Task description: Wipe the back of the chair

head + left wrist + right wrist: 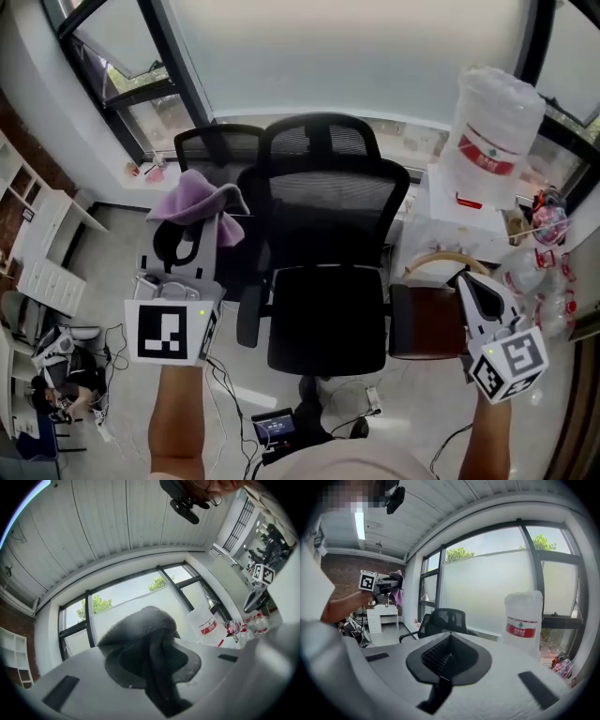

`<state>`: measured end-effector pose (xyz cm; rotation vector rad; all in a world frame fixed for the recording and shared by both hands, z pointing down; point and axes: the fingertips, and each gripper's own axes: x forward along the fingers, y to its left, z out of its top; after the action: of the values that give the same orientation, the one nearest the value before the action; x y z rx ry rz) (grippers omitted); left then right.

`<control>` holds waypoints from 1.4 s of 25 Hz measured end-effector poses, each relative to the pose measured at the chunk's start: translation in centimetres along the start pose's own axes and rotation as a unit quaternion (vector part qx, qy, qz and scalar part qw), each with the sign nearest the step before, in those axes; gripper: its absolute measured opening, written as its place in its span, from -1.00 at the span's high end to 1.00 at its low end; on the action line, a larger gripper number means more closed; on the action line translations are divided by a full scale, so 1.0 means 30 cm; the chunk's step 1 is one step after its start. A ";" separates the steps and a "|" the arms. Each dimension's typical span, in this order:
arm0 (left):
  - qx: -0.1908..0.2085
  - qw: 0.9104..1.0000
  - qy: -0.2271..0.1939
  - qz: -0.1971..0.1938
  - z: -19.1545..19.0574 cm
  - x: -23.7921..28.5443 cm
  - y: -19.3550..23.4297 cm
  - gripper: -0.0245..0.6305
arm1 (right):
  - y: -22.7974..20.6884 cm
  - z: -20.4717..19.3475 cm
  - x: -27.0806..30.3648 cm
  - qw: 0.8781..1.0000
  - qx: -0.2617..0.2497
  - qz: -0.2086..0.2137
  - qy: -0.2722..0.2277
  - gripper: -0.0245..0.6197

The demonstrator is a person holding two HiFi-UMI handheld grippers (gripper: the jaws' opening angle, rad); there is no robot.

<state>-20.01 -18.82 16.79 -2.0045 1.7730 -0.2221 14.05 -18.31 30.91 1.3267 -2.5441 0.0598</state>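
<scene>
The chair (328, 216) stands in the centre facing the person, its mesh back upright and not yet touched. The left gripper (185, 246) pinches a purple cloth (202, 206), held level with the back just to its left, apparently ready for wiping. The right gripper (469, 284) hangs clear at the right, jaws pressed together on nothing, probably kept clear. The floor (108, 246) is grey. A frosted window (356, 56) stands behind, with a wrapped bottle (492, 141) at the right.

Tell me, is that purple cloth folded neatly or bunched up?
Bunched up: the purple cloth droops in loose, crumpled folds, clamped in the left gripper.
</scene>
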 end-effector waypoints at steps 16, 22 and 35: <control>-0.035 0.997 -0.009 -0.070 0.341 -0.482 -0.142 0.70 | 0.118 0.364 -0.305 0.991 -0.016 0.074 -0.113 0.94; -0.063 0.996 0.014 -0.061 0.305 -0.629 -0.163 0.70 | 0.186 0.399 -0.379 0.985 -0.022 0.116 -0.126 0.95; -0.091 0.995 0.020 -0.046 0.244 -0.631 -0.158 0.70 | 0.189 0.379 -0.358 0.985 -0.012 0.122 -0.119 0.95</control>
<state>-15.78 1.55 15.65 -2.2266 1.7837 -0.1360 12.81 -8.27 17.70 1.0630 -2.8870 -0.0858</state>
